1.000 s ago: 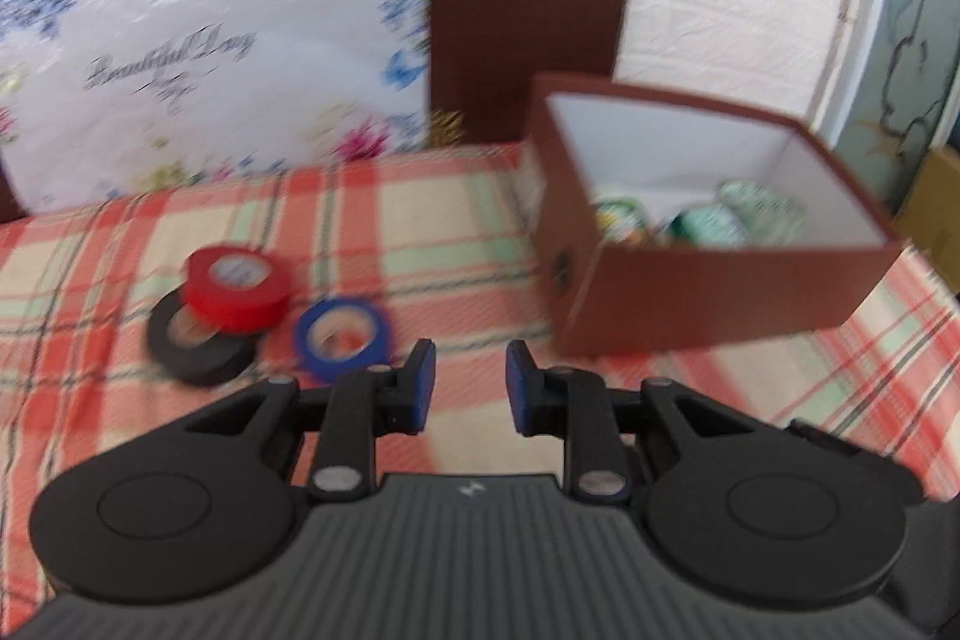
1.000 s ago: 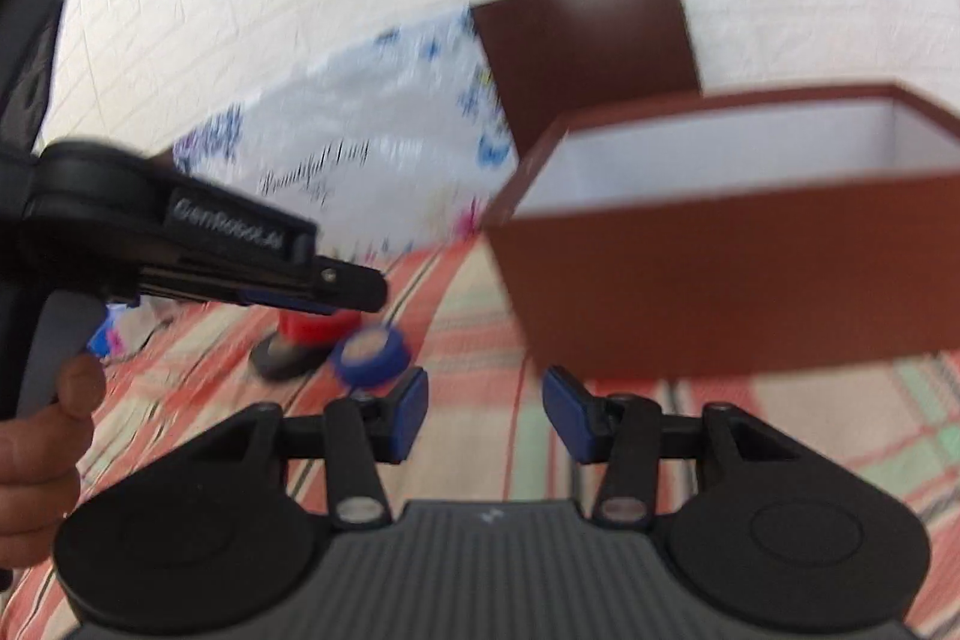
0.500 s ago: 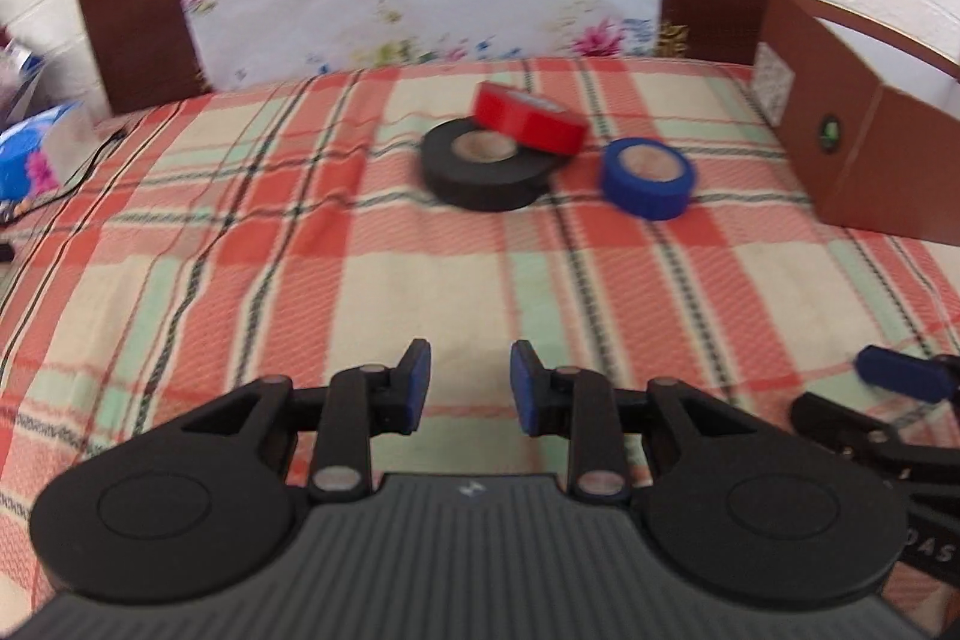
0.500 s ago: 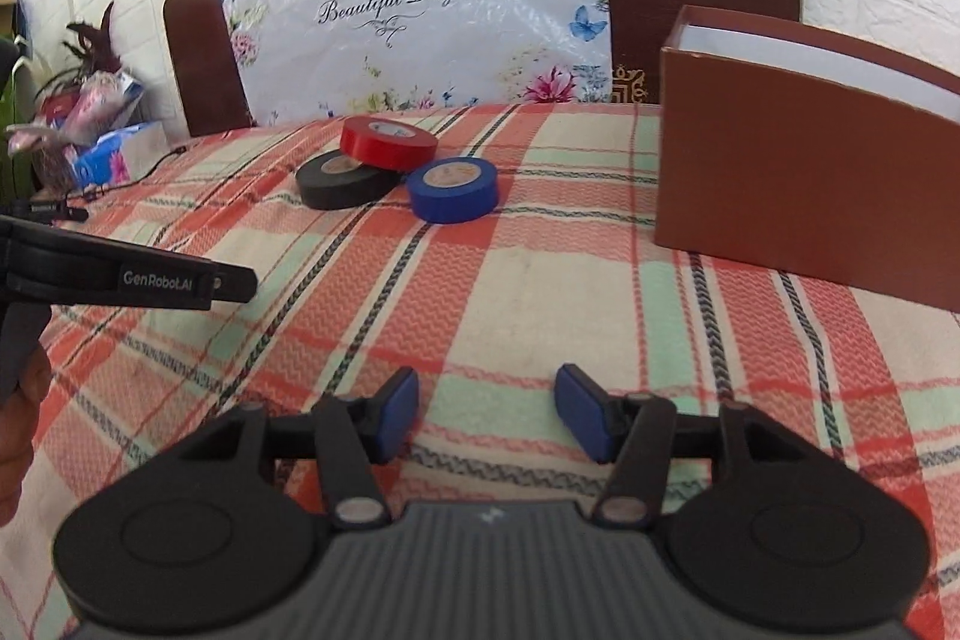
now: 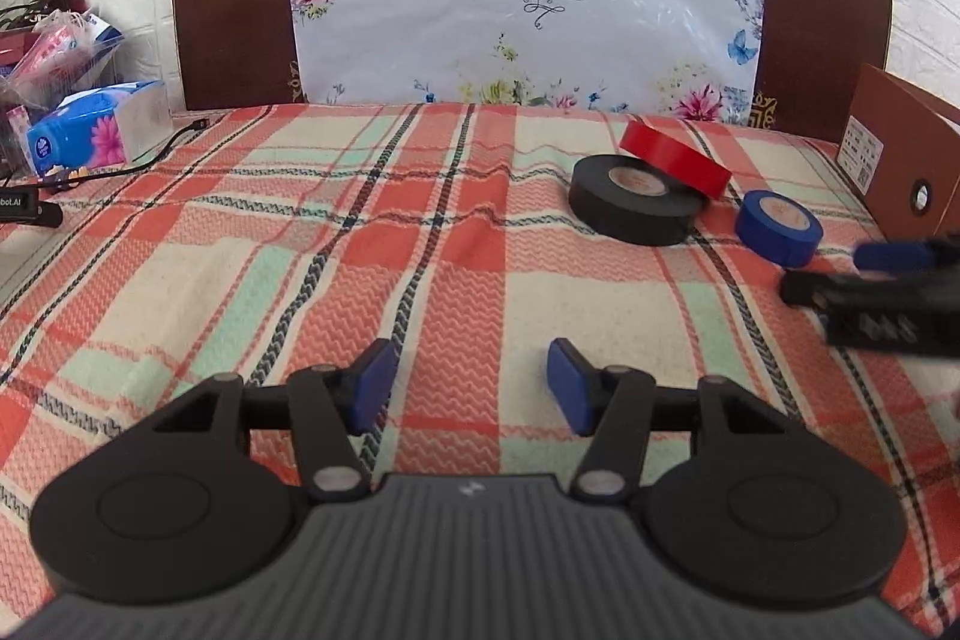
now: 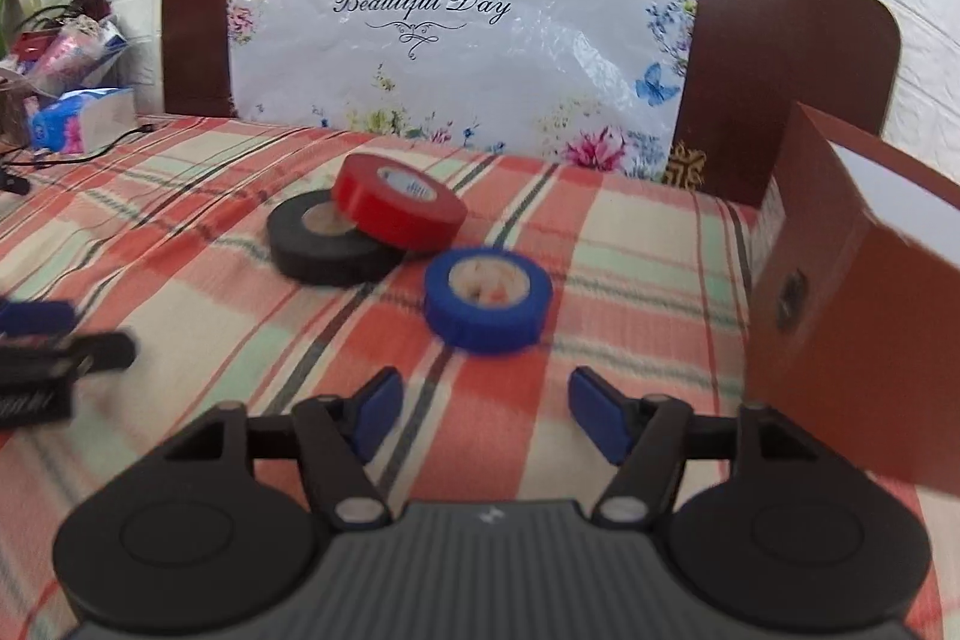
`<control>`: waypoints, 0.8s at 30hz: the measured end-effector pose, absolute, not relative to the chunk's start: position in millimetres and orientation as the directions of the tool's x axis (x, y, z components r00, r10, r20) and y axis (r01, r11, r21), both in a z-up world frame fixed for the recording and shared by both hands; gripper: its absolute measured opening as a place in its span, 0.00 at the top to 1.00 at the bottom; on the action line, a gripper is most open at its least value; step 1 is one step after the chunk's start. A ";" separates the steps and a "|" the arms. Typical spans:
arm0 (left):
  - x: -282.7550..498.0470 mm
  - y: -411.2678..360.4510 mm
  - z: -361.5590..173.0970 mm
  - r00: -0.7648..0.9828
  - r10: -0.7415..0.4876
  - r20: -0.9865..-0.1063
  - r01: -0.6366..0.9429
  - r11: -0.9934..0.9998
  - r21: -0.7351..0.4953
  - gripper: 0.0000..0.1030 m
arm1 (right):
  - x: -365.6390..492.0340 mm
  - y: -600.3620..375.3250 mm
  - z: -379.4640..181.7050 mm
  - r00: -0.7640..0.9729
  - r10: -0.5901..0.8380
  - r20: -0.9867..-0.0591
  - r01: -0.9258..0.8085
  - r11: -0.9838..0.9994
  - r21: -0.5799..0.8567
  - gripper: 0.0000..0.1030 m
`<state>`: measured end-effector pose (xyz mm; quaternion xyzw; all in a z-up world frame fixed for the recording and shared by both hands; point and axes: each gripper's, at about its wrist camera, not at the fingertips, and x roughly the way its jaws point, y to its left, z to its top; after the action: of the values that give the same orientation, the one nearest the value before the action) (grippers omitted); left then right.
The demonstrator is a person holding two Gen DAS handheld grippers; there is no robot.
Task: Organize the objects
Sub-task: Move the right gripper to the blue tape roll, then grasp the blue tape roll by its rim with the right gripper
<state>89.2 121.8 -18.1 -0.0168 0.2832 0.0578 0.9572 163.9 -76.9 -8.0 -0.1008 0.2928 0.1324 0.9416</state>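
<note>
Right wrist target: blue tape roll [image 6: 487, 298], just ahead of spread, empty fingers [image 6: 600, 415].
Approach: straddle it squarely.
Left gripper [image 5: 471, 385]: parted, empty.

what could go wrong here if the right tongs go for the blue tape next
1. The blue tape roll lies close beside the red tape roll, which leans on the black tape roll; a wide approach by the right tongs might nudge the red one off.
2. The brown box stands near on the right, so a swing could clip its wall.
3. The left tongs are close by and might collide.
</note>
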 end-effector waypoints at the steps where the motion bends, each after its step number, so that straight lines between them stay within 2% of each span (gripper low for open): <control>1: 89.5 123.2 -18.7 0.834 0.097 -0.543 -0.119 0.993 -0.005 0.43 | 175.4 -72.9 -9.0 0.795 0.181 -0.579 -0.302 0.946 -0.119 0.27; 3: 89.4 123.9 -19.4 0.835 0.094 -0.542 -0.120 0.993 -0.011 0.43 | 196.1 -67.7 -10.4 0.796 0.165 -0.583 -0.289 0.949 -0.126 0.22; 5: 89.1 123.9 -19.6 0.835 0.094 -0.542 -0.120 0.993 -0.012 0.43 | 213.6 -68.2 -11.3 0.791 0.155 -0.592 -0.270 0.957 -0.110 0.23; 8: 88.9 123.7 -19.5 0.835 0.095 -0.542 -0.120 0.993 -0.012 0.43 | 215.0 -69.3 -10.9 0.774 0.189 -0.605 -0.296 0.952 -0.082 0.43; 17: 87.8 121.7 -19.1 0.832 0.101 -0.545 -0.118 0.993 0.004 0.42 | 111.5 -121.0 -8.8 0.760 0.242 -0.603 -0.354 0.932 -0.072 0.43; 22: 86.2 111.2 -16.0 0.821 0.136 -0.555 -0.120 0.991 0.064 0.42 | 33.4 -166.5 -7.5 0.766 0.238 -0.597 -0.331 0.942 -0.049 0.43; 24: 85.9 102.1 -10.8 0.804 0.142 -0.578 -0.124 0.990 0.070 0.44 | 19.6 -176.1 -5.9 0.777 0.215 -0.591 -0.300 0.953 -0.047 0.27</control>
<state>85.9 102.1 -10.8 0.0143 0.3054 0.0701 0.9495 19.6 -176.1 -5.9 -0.0693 0.3044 0.1370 0.9401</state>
